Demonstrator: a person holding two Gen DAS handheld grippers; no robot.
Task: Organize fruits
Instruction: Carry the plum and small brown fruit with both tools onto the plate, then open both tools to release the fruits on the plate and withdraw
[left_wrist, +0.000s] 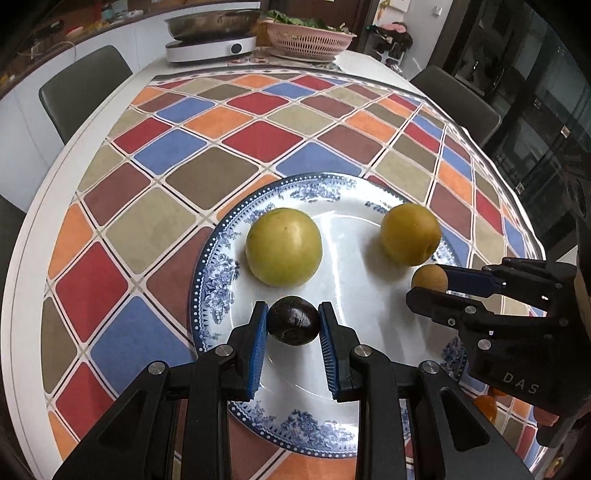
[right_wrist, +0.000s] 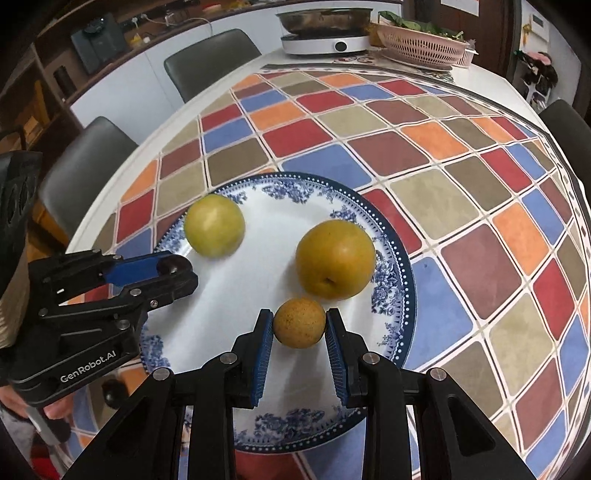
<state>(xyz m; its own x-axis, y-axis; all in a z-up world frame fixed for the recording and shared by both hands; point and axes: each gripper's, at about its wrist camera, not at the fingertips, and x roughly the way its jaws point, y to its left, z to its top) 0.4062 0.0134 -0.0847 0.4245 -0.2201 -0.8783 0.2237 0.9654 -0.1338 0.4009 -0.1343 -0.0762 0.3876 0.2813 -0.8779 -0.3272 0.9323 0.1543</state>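
Two grippers, left gripper (left_wrist: 293, 325) clamping dark fruit (left_wrist: 293, 325), right gripper (right_wrist: 299, 326) tan fruit (right_wrist: 299, 323).

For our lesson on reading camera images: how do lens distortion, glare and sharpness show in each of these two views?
Left wrist view: fisheye bends the checked tablecloth and darkens the corners; ceiling light glares on the plate; the dark fruit between the left gripper pads is sharp. Right wrist view: same bulging grid; the green fruit looks slightly soft; the small tan fruit in the right gripper is crisp.
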